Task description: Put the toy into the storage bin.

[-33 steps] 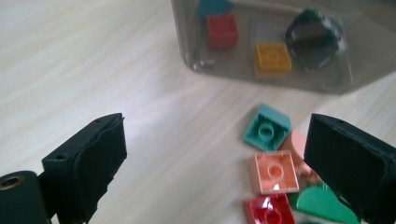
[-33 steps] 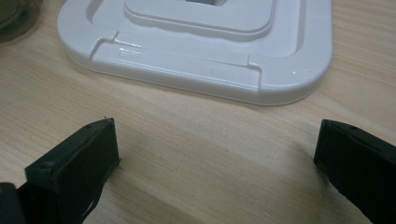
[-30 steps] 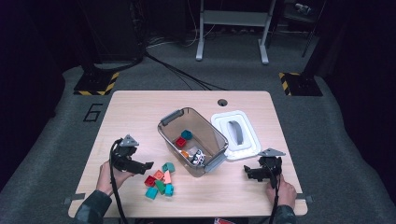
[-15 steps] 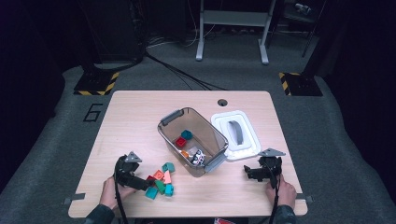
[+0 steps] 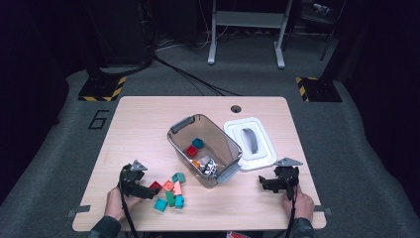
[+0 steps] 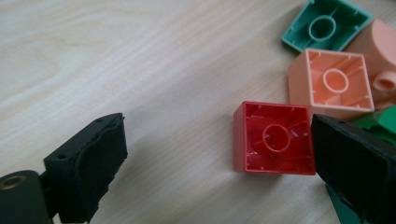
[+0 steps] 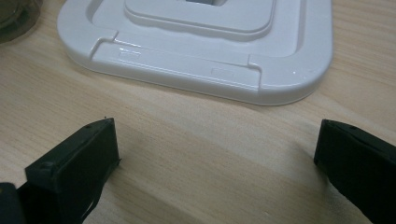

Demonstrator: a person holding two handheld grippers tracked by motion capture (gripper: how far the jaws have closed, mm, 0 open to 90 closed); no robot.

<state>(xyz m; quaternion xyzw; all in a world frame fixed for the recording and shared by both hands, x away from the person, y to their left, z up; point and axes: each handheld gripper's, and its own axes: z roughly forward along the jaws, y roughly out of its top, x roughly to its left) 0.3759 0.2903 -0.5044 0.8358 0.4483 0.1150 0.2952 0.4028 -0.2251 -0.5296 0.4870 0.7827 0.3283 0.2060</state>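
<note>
- Red plastic marks the brick [image 6: 274, 138] nearest the left tool [image 5: 144, 191]; it lies hollow side up on the counter [image 5: 148, 129], at the 9 o'clock edge of a loose pile of bricks [image 5: 171, 193].
- In the left gripper view the red brick sits between the jaws, hard against the right-hand jaw, with a wide stretch of bare wood separating it from the other jaw.
- That tool's jaws stand wide and have just been closing a little; they are not pressing on the brick from both sides.
- At 1 o'clock of the red brick, just beside it, lies a peach brick [image 6: 332, 82], and beyond that a teal brick [image 6: 327, 25], both hollow side up.
- From the high view the clear bin [image 5: 205, 148] stands at the counter's middle, at 1 o'clock of the pile, with a few bricks inside.
- At 3 o'clock of the bin, touching or nearly so, lies the white lid [image 5: 250, 144], flat on the counter.
- The right tool [image 5: 265, 182] rests low at 6 o'clock of the lid, jaws spread wide with only bare wood between them.
</note>
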